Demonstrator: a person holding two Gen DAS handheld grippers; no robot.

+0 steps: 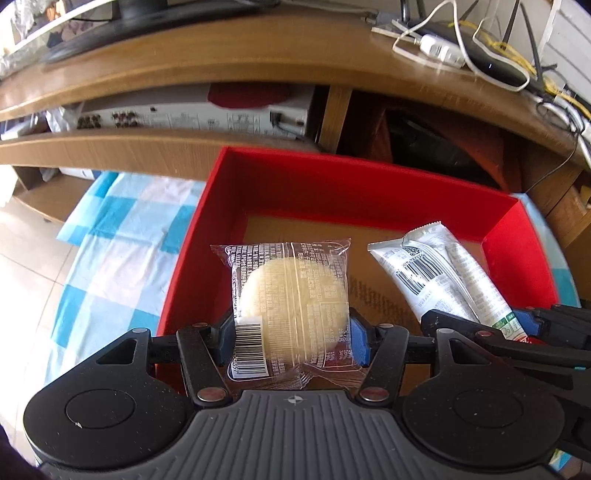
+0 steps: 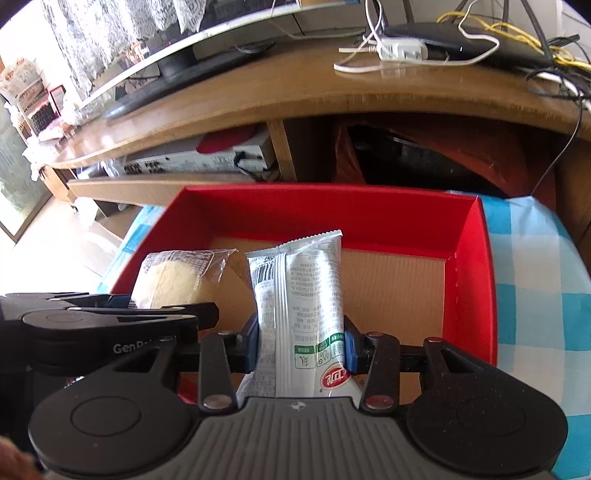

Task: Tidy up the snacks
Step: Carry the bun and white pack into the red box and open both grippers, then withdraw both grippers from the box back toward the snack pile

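Two snacks in play, one in each pair of tongs, both held over the same red box [image 1: 192,236]. The left tongs [image 1: 293,341] are clamped on a clear-wrapped round pastry [image 1: 291,295], blue pads pressing its two sides, barcode end nearest the camera. The pastry sits above the near left part of the box. From the right wrist view, the right tongs [image 2: 301,349] are clamped on a silver snack packet [image 2: 299,295], crimped top pointing away, red logo at the near end. That packet hovers over the near middle of the box, with the pastry [image 2: 173,280] just to its left and the left tongs [image 2: 122,314] reaching in from the left edge. In the left view the packet [image 1: 439,273] lies to the right of the pastry, with the right tongs [image 1: 524,325] at the right edge.

One box only: red walls, a brown corrugated cardboard floor [image 2: 391,280], nothing seen resting on it. It stands on a blue-and-white checked cloth [image 1: 110,251], which shows on both sides. Beyond the far wall runs a wooden TV stand [image 1: 229,62]. On top, one monitor base [image 2: 177,66] far left, one white adapter [image 2: 402,50] and a tangle of white, black and yellow cables [image 2: 517,33] far right. On its shelf below, one white electronics unit [image 1: 192,118].
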